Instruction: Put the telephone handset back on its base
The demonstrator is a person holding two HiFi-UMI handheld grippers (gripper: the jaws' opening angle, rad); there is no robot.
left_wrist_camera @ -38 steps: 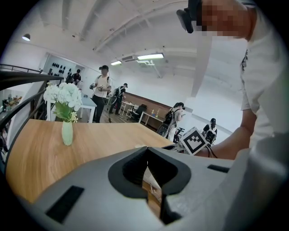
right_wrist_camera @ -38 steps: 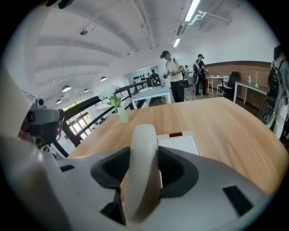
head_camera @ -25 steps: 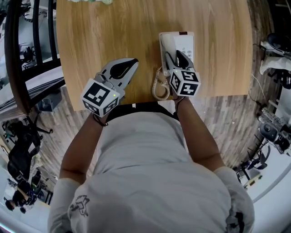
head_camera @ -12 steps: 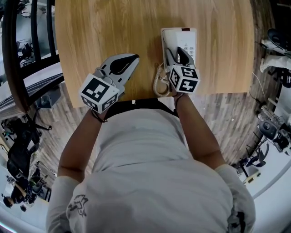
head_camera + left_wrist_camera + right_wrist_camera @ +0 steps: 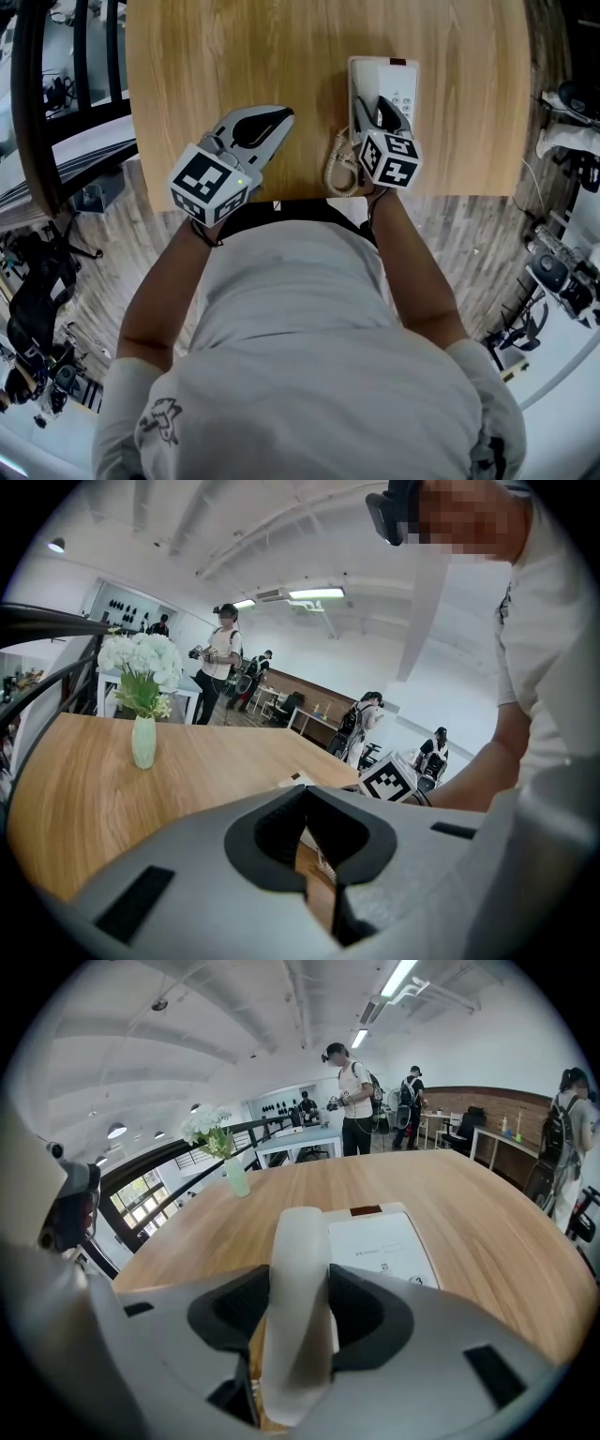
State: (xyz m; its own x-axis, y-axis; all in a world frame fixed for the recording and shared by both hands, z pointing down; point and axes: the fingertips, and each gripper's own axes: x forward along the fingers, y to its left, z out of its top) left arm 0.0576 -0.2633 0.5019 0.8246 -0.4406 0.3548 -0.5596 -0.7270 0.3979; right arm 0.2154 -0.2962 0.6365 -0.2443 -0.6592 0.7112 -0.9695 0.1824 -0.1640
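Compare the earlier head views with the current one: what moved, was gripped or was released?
Nothing clearly changed. The right hand-held gripper stays shut on the handset over the left side of the base; the left hand-held gripper stays shut and empty near the front edge of the table. The slight shift in framing looks like head-camera movement.

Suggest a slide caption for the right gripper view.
Right gripper clamped on the white telephone handset, at its base on a wooden table.
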